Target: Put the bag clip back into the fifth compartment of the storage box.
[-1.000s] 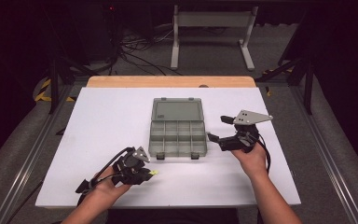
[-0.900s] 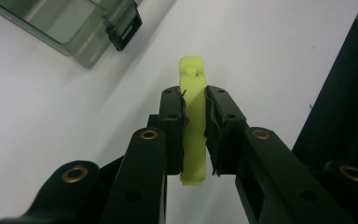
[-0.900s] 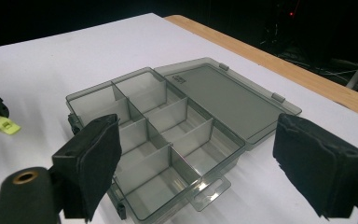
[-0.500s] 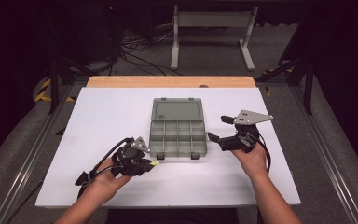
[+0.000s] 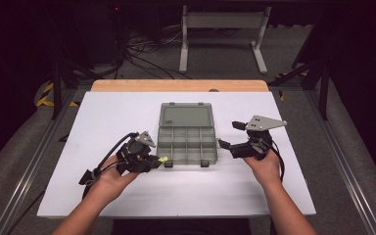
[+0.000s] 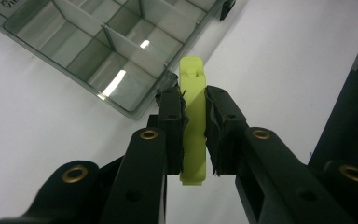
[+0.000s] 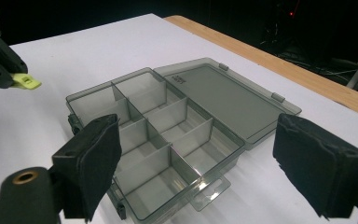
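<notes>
Where the left gripper (image 6: 195, 128) rises from the bottom of the left gripper view, its two matte black jaws, studded with brass rivets, are clamped on a small lime-green plastic piece (image 6: 192, 116), a flat, smooth bar with a notched, stepped top end that stands up between the rough dark pads and pokes out above and below them. In the high view that left gripper (image 5: 152, 161) sits in the lower left of the frame, the green piece (image 5: 163, 159) showing at its tip, just beside the lower left corner of the organizer box (image 5: 187, 146). That box is a smoky grey, translucent, rectangular plastic case with thin glossy dividers forming square and oblong compartments, its flat hinged lid (image 5: 186, 116) laid open toward the top of the frame. At the right of the box, the right gripper (image 5: 231, 137) has its jaws spread wide with nothing between them; in the right gripper view its thick, coarse foam-like black pads (image 7: 94, 161) frame the box (image 7: 163, 154) from lower left and lower right. Everything rests on a smooth white tabletop (image 5: 117, 112) edged at the top by a light wooden strip (image 5: 176, 85).
</notes>
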Action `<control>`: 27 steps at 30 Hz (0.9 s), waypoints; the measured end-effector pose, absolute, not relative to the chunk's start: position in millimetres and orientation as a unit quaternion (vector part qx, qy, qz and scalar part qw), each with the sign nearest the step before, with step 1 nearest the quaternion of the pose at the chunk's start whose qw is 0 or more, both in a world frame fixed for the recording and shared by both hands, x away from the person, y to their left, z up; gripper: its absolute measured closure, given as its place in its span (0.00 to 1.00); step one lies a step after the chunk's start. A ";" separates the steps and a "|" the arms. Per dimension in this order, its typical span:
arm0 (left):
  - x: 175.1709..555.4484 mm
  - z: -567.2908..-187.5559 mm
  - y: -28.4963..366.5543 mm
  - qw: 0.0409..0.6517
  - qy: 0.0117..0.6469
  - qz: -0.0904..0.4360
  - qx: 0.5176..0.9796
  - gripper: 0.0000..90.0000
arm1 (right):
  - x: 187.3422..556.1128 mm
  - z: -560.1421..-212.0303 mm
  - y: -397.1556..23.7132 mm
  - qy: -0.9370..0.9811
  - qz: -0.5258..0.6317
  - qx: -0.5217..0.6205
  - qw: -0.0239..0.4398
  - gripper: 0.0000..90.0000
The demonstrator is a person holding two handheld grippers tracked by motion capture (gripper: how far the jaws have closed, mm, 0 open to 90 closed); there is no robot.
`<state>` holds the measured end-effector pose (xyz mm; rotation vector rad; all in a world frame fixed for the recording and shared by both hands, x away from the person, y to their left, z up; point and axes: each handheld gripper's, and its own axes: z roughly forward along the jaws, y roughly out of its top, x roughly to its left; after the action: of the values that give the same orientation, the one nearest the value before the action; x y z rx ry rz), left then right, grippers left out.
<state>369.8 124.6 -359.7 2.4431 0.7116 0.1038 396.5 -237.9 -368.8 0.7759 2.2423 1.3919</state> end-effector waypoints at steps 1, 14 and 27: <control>369.8 -359.7 124.6 0.293 0.267 0.039 0.917 0.86 | 396.5 -368.9 -237.9 0.799 0.497 0.277 0.194 0.18; 387.2 -356.2 114.4 0.296 0.289 0.048 0.909 0.86 | 396.4 -368.8 -238.2 0.799 0.498 0.276 0.194 0.18; 410.2 -362.5 110.2 0.298 0.325 0.047 0.896 0.86 | 395.8 -368.0 -237.6 0.799 0.499 0.274 0.196 0.18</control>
<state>410.2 110.2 -362.5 2.3818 0.8639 0.1253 395.8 -237.6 -368.0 0.7674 2.2375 1.3966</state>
